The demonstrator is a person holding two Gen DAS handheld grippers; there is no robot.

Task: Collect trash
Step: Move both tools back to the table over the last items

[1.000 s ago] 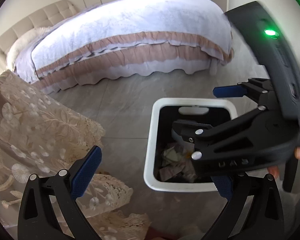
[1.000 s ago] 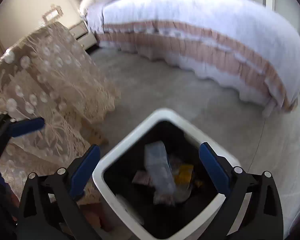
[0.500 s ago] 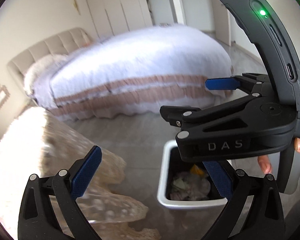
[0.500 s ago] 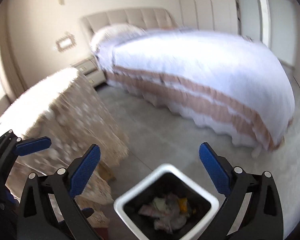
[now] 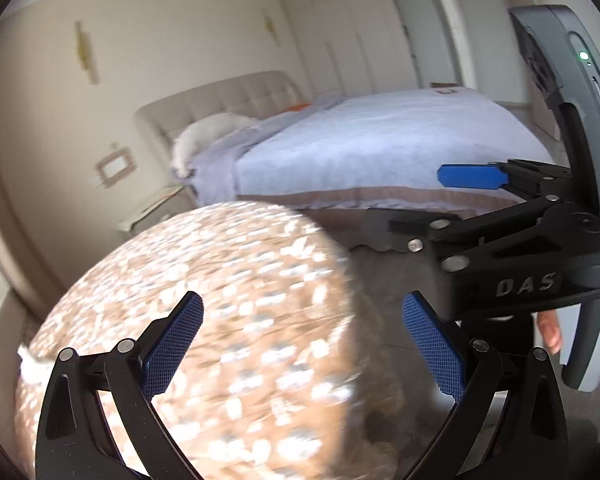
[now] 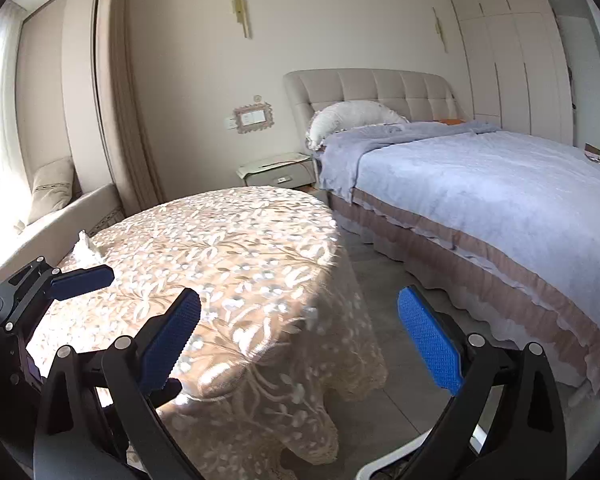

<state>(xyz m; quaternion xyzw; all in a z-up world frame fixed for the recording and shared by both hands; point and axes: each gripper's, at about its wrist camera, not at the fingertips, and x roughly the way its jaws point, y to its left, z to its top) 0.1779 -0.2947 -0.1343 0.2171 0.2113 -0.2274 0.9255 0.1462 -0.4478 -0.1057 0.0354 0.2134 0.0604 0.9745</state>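
Both grippers, left and right, hang spread and empty above the lace-covered table, apparently aimed at a crumpled tissue at its far-left edge; the bin's rim waits below.

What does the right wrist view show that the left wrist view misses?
Right wrist only: a crumpled white tissue at the table's far left edge, sharp, a white bin rim at the bottom, and the window seat. Left wrist only: the right claw from the side, open and empty. Both: the lace-covered table, bed and nightstand.
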